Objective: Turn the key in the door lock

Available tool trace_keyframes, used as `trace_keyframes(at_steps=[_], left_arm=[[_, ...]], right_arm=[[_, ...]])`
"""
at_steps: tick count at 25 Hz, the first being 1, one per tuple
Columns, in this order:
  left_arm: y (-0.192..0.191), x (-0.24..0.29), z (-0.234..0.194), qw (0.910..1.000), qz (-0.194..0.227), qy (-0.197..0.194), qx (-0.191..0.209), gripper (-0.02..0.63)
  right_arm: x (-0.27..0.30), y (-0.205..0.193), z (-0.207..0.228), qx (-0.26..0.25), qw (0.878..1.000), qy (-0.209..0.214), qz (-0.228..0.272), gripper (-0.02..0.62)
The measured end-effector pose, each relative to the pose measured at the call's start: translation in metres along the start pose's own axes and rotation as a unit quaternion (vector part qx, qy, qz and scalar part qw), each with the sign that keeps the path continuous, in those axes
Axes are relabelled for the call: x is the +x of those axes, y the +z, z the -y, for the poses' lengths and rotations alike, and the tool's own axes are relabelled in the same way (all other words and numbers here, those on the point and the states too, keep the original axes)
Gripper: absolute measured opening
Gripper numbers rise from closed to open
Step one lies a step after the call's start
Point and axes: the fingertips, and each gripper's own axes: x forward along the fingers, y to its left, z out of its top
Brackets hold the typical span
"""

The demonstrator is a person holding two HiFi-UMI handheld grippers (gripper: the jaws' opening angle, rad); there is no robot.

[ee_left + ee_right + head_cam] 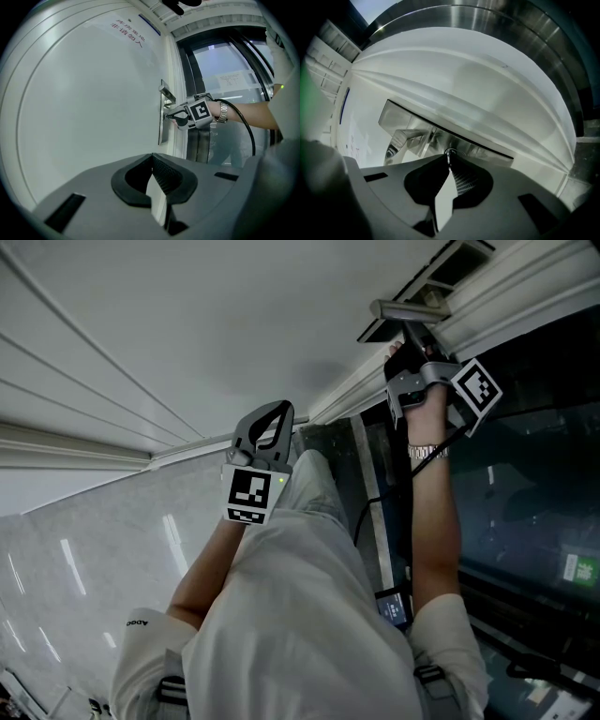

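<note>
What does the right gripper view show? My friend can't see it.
The right tool pinches a small key in a shiny metal lock plate on a white door. A metal handle sits beside the key.

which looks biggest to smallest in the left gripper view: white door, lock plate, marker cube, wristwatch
1. white door, by far the largest
2. lock plate and marker cube: too close to rank; the plate is tall but seen edge-on, the cube squarer
3. wristwatch, smallest
</note>
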Motion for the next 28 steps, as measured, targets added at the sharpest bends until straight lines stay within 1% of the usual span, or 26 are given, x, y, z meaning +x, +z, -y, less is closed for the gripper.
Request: trace_keyframes(at_steps=[5, 8, 12, 14, 17, 20, 22, 25, 28], left_arm=[[0.001, 0.002, -0.001, 1.0000, 0.002, -0.002, 0.000, 0.009], [0.002, 0.003, -0.002, 1.0000, 0.002, -0.002, -0.001, 0.009], [0.001, 0.005, -0.005, 1.0000, 0.001, -0.002, -0.002, 0.009], [0.001, 0.005, -0.006, 1.0000, 0.000, -0.001, -0.002, 0.009], [0.001, 0.003, -0.008, 1.0000, -0.002, 0.002, -0.003, 0.009], [-0.001, 0.001, -0.010, 1.0000, -0.004, 0.006, -0.003, 0.009], [-0.003, -0.001, -0.010, 0.9999, -0.006, 0.007, -0.004, 0.009], [-0.005, -0.004, -0.012, 0.9999, -0.011, 0.008, -0.003, 0.009], [-0.005, -0.009, -0.012, 0.9998, -0.015, 0.010, -0.001, 0.009]], right_arm=[[0.000, -0.001, -0.001, -0.028, 1.000, -0.011, -0.004, 0.014], [0.000, -0.001, 0.000, -0.028, 1.000, -0.010, -0.003, 0.018], [0.001, -0.001, 0.005, -0.030, 0.999, -0.012, -0.004, 0.067], [0.000, -0.002, 0.005, -0.040, 0.999, -0.008, -0.008, 0.075], [-0.004, -0.012, 0.004, -0.066, 0.998, -0.001, -0.019, 0.081], [-0.009, -0.031, 0.004, -0.094, 0.995, 0.010, -0.038, 0.081], [-0.014, -0.044, 0.010, -0.115, 0.992, 0.004, -0.045, 0.081], [-0.027, -0.059, 0.019, -0.156, 0.987, -0.020, -0.032, 0.081], [-0.040, -0.074, 0.020, -0.212, 0.977, -0.018, -0.027, 0.080]])
